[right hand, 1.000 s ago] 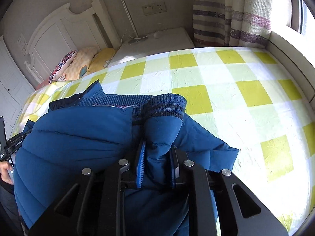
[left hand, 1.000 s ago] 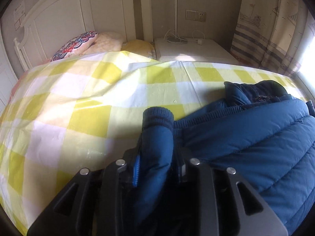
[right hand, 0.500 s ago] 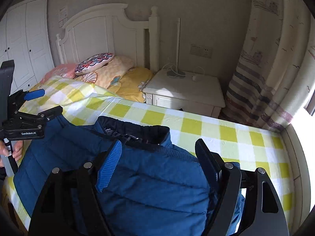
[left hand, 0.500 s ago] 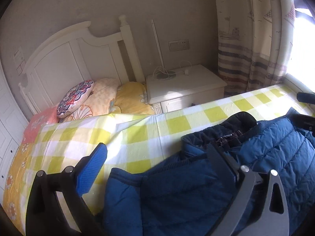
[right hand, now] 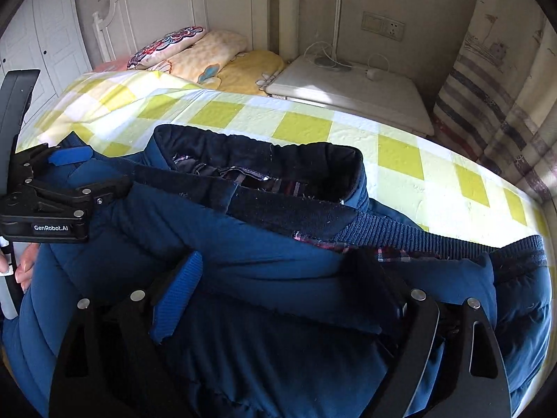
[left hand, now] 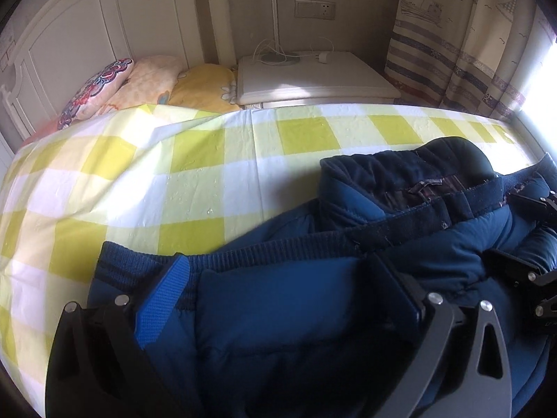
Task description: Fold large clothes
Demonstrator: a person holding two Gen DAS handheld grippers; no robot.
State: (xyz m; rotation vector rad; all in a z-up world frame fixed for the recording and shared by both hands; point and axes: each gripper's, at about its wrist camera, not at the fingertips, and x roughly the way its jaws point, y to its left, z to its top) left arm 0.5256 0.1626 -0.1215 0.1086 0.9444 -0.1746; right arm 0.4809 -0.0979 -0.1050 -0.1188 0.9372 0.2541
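Note:
A blue padded jacket (left hand: 313,306) lies folded on the yellow-and-white checked bed sheet (left hand: 156,181). Its dark collar (left hand: 410,170) faces the headboard, and its ribbed hem (left hand: 146,264) lies across the top. My left gripper (left hand: 278,278) is open and empty, its jaws wide apart over the jacket's left part. My right gripper (right hand: 275,278) is open and empty over the jacket (right hand: 271,331) below the collar (right hand: 264,160). The left gripper also shows in the right wrist view (right hand: 87,170), at the jacket's left edge.
Pillows (left hand: 146,83) and a white headboard (left hand: 87,41) stand at the bed's head. A white nightstand (left hand: 313,76) with cables sits beyond the bed. A striped curtain (left hand: 463,41) hangs at the right by a bright window.
Both grippers let go of the jacket sleeves, opened wide and rose, then came down close over the folded jacket.

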